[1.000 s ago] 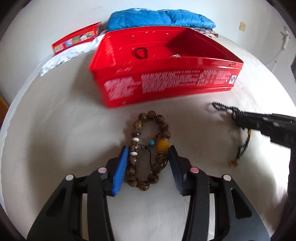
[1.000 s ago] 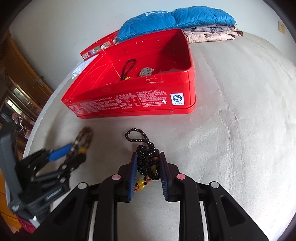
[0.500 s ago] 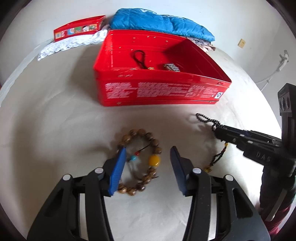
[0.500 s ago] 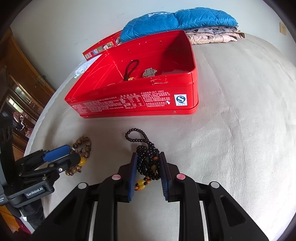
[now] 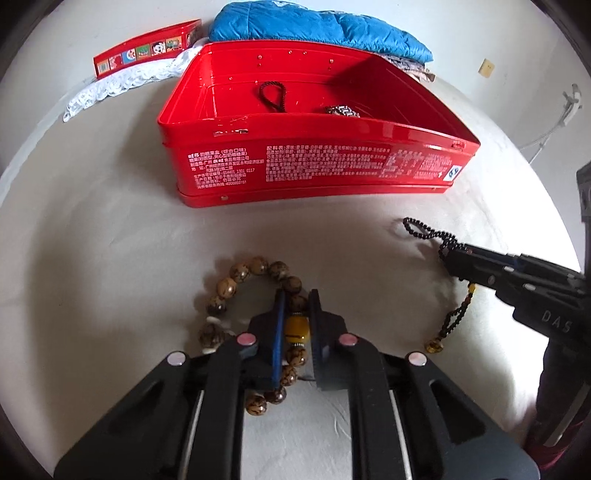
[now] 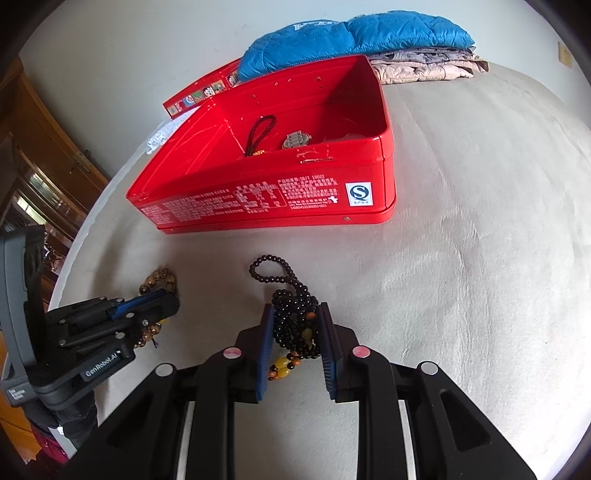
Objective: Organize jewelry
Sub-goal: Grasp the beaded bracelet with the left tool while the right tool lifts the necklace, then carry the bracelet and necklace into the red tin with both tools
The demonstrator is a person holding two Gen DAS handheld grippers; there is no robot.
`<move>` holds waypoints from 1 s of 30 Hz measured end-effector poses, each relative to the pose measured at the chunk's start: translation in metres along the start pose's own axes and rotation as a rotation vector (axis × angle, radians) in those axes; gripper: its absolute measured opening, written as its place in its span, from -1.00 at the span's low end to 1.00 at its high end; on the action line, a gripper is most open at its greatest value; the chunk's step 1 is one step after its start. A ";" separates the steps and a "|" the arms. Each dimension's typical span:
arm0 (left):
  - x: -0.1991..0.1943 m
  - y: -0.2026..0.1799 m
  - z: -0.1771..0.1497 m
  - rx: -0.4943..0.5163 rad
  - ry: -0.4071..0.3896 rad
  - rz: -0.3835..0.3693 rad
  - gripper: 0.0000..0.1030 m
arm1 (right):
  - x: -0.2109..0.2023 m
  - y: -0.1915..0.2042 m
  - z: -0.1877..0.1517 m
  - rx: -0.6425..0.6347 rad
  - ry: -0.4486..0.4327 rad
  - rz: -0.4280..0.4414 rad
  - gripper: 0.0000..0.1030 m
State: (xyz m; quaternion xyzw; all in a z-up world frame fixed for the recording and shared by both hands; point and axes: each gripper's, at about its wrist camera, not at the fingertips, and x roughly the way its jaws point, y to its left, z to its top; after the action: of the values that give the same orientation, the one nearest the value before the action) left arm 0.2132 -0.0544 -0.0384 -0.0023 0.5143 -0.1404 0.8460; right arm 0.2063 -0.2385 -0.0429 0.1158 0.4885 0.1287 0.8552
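Observation:
A brown wooden-bead bracelet [image 5: 255, 266] with an amber bead [image 5: 297, 328] lies on the cream cloth before an open red tin [image 5: 314, 173]. My left gripper [image 5: 296, 295] points steeply down; its jaws are closing, with the pads pressed on the strand at the amber bead. It also shows in the right wrist view as the left gripper [image 6: 170, 299]. My right gripper [image 6: 295, 308] is shut on a bunched black bead necklace [image 6: 295, 321], whose loop trails toward the red tin [image 6: 258, 199]. The tin holds a dark cord loop [image 5: 272, 95] and a patterned band [image 5: 341, 110].
A folded blue quilted jacket [image 5: 314, 26] and beige clothes [image 6: 424, 66] lie behind the tin. The tin's red lid [image 5: 147, 51] and white lace [image 5: 122, 81] sit at the back left. A wooden cabinet [image 6: 44, 166] stands off the left edge.
My left gripper went from open around the brown bracelet to shut on the strand with the amber bead, shifting a little right. The right gripper kept still on the black necklace.

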 end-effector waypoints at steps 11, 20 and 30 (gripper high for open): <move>-0.041 0.012 0.005 -0.071 -0.133 -0.058 -0.81 | -0.028 0.007 0.001 -0.025 -0.087 0.035 -0.55; -0.077 0.013 0.012 -0.085 -0.207 -0.096 -0.81 | -0.055 0.024 0.009 -0.058 -0.133 0.037 -0.55; -0.114 0.002 0.027 -0.064 -0.300 -0.125 -0.80 | -0.086 0.035 0.036 -0.081 -0.169 0.013 -0.55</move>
State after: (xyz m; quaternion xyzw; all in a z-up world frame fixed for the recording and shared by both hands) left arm 0.1880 -0.0291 0.0733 -0.0820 0.3855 -0.1742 0.9024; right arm 0.1918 -0.2367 0.0559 0.0948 0.4083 0.1434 0.8965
